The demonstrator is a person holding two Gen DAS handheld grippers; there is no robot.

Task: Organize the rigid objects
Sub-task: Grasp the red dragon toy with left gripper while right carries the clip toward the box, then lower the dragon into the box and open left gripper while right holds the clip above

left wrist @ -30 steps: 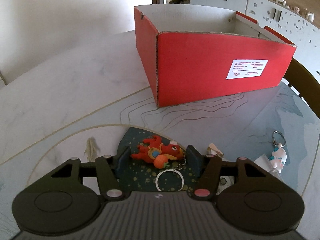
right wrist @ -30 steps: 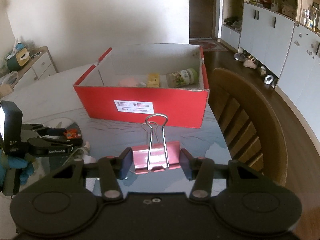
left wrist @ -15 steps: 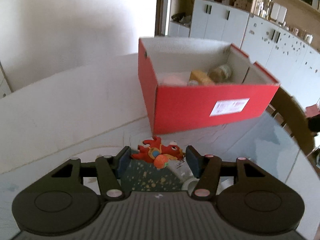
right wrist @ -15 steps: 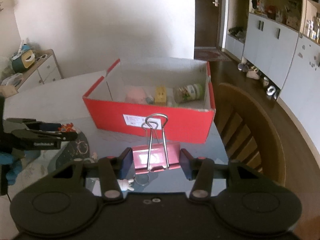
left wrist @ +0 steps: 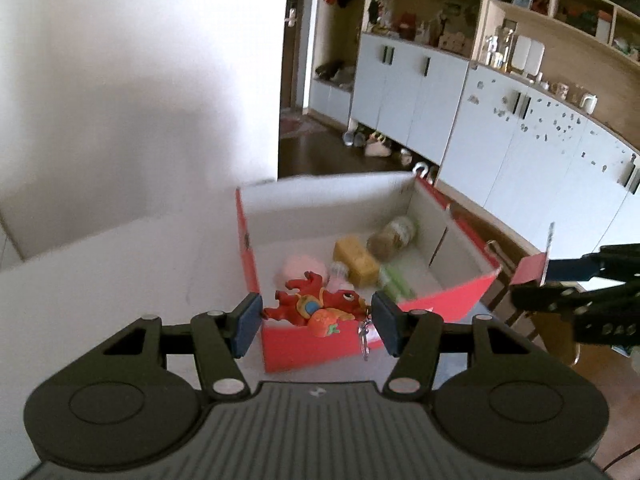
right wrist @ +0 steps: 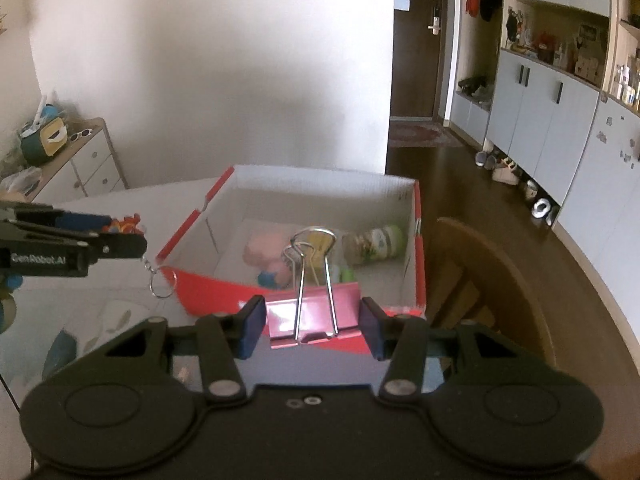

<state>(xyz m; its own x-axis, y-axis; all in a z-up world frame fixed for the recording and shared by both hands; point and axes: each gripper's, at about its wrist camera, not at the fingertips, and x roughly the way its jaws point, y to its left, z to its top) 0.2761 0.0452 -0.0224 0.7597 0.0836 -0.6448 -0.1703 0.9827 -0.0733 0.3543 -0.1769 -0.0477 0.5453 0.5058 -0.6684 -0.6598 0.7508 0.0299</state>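
Left wrist view: your left gripper (left wrist: 316,318) fingers pinch the red dragon keychain (left wrist: 316,306) over the red box (left wrist: 460,294)'s near wall; carry it past the rim before letting go.

Right wrist view: your right gripper (right wrist: 313,326) fingers clamp the pink binder clip (right wrist: 314,314) just short of the box; move forward, release low.

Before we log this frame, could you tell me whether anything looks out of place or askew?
Nothing stands out: the left gripper holds the red dragon keychain, the right gripper the pink binder clip, both near the red box.

wooden chair (right wrist: 492,280) beside white cabinets (right wrist: 552,120)
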